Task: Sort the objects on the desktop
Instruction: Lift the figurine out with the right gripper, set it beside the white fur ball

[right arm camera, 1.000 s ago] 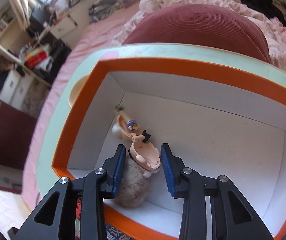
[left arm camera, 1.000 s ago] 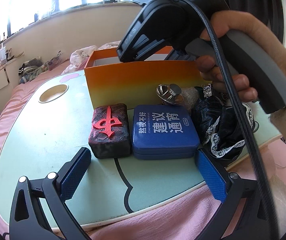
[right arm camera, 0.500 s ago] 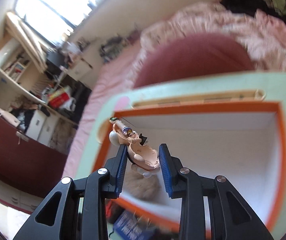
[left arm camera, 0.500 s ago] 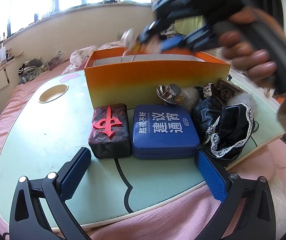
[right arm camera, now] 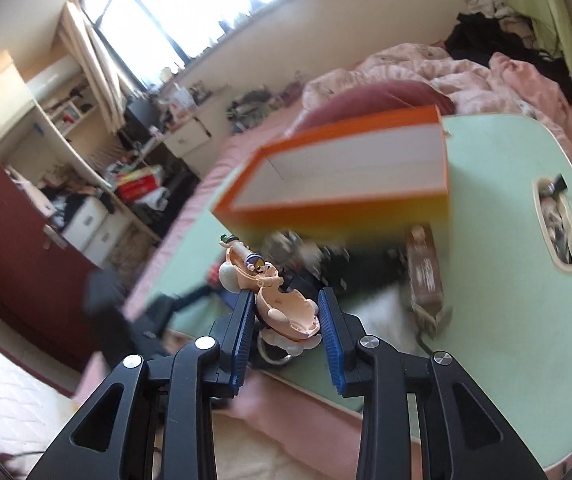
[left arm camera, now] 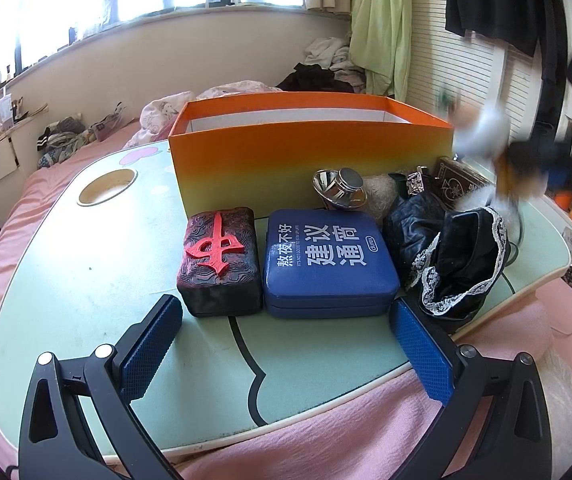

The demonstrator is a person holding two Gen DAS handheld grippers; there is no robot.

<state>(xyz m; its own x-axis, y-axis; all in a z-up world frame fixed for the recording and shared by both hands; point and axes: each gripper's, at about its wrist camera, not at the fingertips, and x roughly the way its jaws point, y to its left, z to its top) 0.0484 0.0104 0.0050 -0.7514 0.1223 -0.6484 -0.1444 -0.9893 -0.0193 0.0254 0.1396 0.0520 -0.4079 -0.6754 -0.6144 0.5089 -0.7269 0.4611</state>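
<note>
Left wrist view: the left gripper (left arm camera: 282,344) hangs low over the near edge of the pale green surface (left arm camera: 66,280), tilted downward, its blue-padded fingers (left arm camera: 148,346) spread wide with nothing between them. Just beyond the fingers, in front of the orange box (left arm camera: 310,168), a dark carved block with a red character (left arm camera: 218,260) sits touching a blue zip case (left arm camera: 328,262). Closer to the orange box's front wall lies a silver metal cup on its side (left arm camera: 340,188). Right of the blue case, black lace-trimmed fabric (left arm camera: 458,264) is heaped beside a patterned dark card box (left arm camera: 456,178). Beyond the orange box's right corner, a blurred shape of white, peach and black hangs in the air; what it is cannot be told here.

Right wrist view: the right gripper (right arm camera: 288,320) points down and forward from beyond the surface (right arm camera: 498,280) edge, toward the orange box (right arm camera: 342,184). Its fingers (right arm camera: 242,320) stand narrow, clamped on a peach-coloured doll figure (right arm camera: 286,308), whose upper part sticks out past the fingertips. The figure is held in the air, outside the orange box and nearer the camera, above the dark blurred clutter in front of the box.
</note>
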